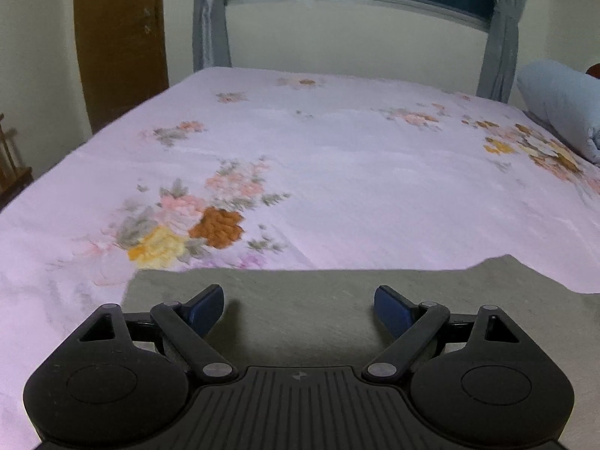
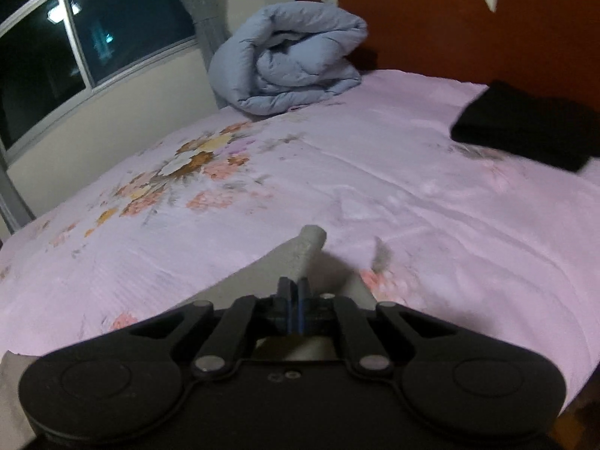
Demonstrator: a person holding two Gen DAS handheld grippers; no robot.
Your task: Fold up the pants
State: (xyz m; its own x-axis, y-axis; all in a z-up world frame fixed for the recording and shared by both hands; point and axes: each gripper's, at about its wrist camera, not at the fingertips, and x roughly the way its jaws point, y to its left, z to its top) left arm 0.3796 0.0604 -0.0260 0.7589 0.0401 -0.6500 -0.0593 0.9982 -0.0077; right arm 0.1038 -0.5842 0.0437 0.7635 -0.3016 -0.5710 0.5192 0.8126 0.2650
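Observation:
Grey-green pants lie flat on the pink floral bed sheet at the near edge of the bed. My left gripper is open just above the flat cloth, its blue pads spread wide with nothing between them. In the right wrist view my right gripper is shut on a raised fold of the pants, which sticks up past the fingertips; more of the cloth trails down to the lower left.
A rolled blue-grey duvet lies at the head of the bed, also in the left wrist view. A folded black garment lies near the wooden headboard. Window and curtains stand behind the bed.

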